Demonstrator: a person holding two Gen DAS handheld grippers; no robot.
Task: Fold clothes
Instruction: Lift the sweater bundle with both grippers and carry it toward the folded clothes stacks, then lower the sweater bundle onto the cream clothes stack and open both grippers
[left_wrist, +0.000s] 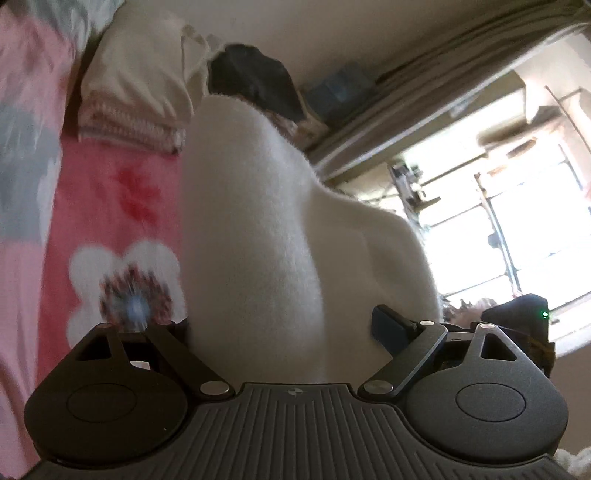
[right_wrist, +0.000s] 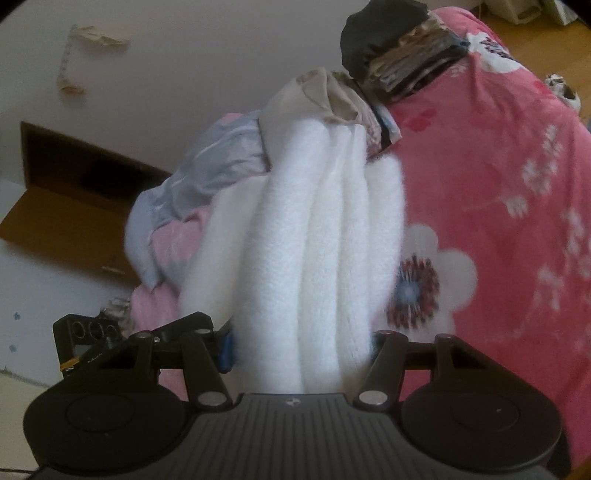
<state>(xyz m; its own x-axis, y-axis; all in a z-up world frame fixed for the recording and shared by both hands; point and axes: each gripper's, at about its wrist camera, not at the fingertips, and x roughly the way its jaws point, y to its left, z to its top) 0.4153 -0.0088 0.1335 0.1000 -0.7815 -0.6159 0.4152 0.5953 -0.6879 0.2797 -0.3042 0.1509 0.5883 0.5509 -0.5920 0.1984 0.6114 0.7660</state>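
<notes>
Both tongs (left_wrist: 280, 328) (right_wrist: 301, 339) clamp a white fleece garment (right_wrist: 314, 236) above the pink floral blanket (right_wrist: 498, 206).

Each camera sits just behind its own claw, looking forward along the fingers, very close to the white fleece garment (left_wrist: 266, 229) bunched between them. The left view tilts toward a bright window (left_wrist: 517, 221) right of its claw. Both views share the pink floral bedspread (right_wrist: 498, 206) and the folded pile (right_wrist: 402, 66) beyond the claws.
</notes>
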